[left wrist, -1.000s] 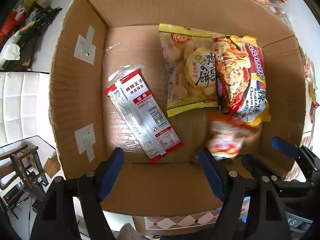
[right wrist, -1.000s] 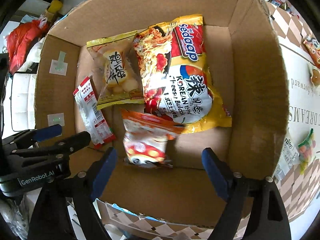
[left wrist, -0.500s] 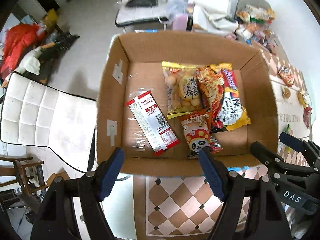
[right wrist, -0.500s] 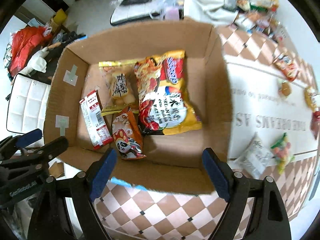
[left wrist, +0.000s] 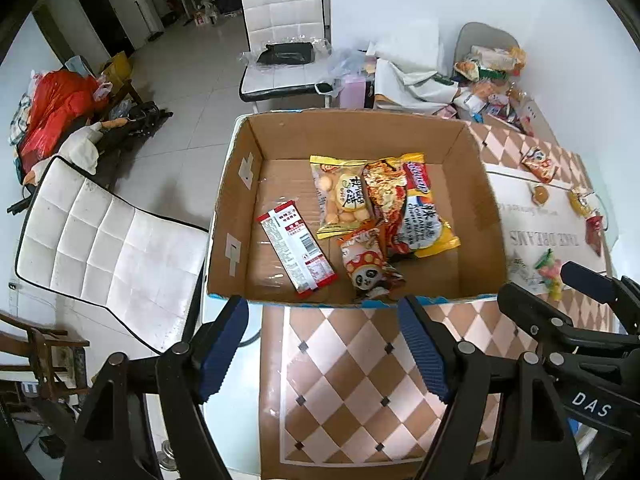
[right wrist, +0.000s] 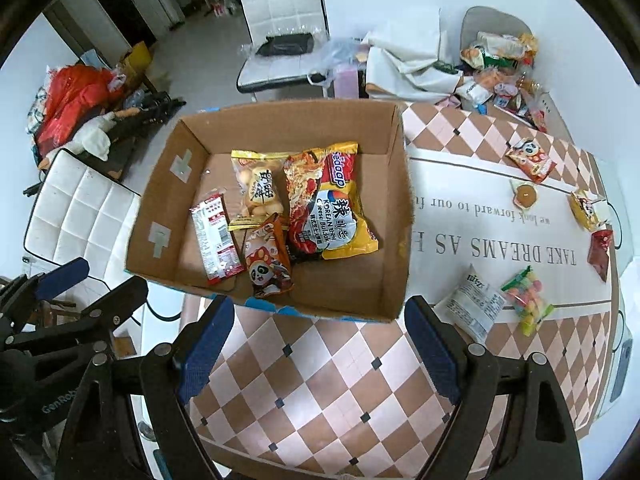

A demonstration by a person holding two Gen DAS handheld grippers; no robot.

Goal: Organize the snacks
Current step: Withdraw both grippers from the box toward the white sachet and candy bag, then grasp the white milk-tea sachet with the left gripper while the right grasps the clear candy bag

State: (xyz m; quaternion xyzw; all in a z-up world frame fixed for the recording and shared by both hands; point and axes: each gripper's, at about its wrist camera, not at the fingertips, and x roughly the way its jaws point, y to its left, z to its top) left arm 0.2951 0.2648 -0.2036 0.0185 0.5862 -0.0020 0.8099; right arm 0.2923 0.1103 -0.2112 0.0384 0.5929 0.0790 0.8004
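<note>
A cardboard box [left wrist: 486, 208] [right wrist: 400, 216] stands on the checkered table. In it lie a red-white flat packet [left wrist: 296, 250] [right wrist: 214, 236], a yellow biscuit bag [left wrist: 342, 196] [right wrist: 258, 190], a Korean noodle pack [left wrist: 412, 210] [right wrist: 332, 208] and a small panda snack bag [left wrist: 370, 268] [right wrist: 266, 262]. My left gripper [left wrist: 324, 344] hangs open and empty above the box's near edge. My right gripper [right wrist: 316, 344] is open and empty too, over the table in front of the box. Loose snacks remain on the table: a white packet [right wrist: 474, 306], a bag of coloured candy [right wrist: 526, 298], another panda bag [right wrist: 530, 160].
More small snacks [right wrist: 586, 208] lie along the table's right side, and a heap of packets [right wrist: 500, 60] sits at the far end. White chairs [left wrist: 104, 248] [left wrist: 284, 36] stand left of and behind the table. Red bags [left wrist: 60, 104] clutter the floor at the left.
Both grippers have risen and pulled back out of the box, so the view now takes in the whole box, table and room. The panda snack bag has settled in the box.
</note>
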